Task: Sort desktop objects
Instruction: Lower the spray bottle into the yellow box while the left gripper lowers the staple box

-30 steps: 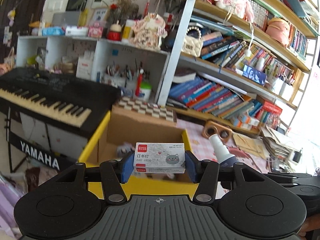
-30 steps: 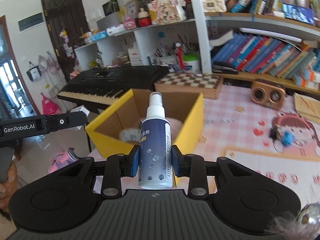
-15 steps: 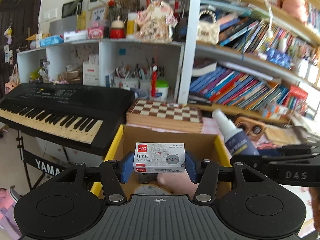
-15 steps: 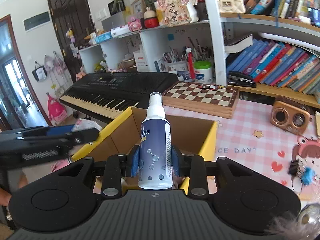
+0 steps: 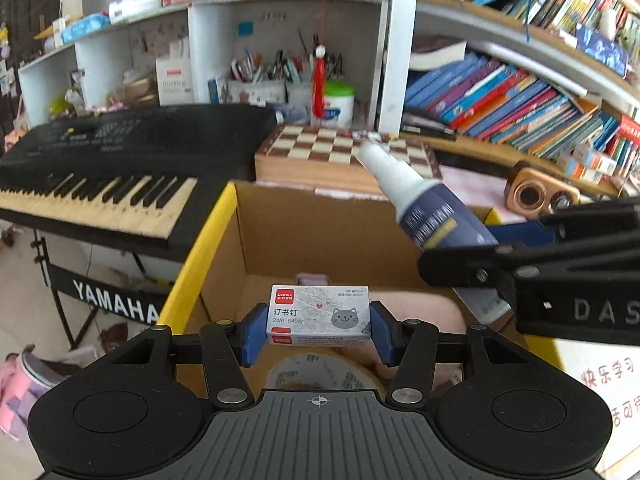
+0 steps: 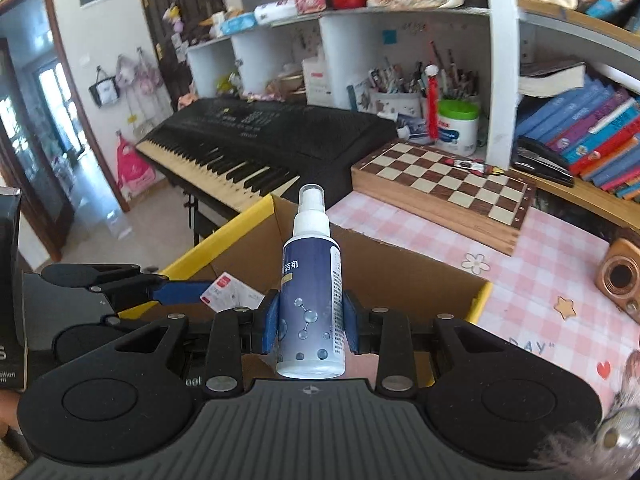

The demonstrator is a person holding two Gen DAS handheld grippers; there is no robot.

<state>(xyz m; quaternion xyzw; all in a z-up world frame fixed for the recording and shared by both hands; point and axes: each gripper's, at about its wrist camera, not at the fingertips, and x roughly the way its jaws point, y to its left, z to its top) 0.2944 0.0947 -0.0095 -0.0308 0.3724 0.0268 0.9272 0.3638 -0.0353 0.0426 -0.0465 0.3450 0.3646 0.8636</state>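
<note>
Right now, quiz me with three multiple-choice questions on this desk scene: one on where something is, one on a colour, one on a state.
1. Where is the chessboard?
A. inside the box
B. on the desk beyond the box
C. on the keyboard

2. What colour is the cardboard box rim?
A. yellow
B. green
C. red

3. The right gripper is:
A. open, empty
B. shut on the spray bottle
C. shut on the staples box

Answers: B, it lies on the checked cloth past the box; A, yellow edges show; B, both fingers press the bottle's sides.
</note>
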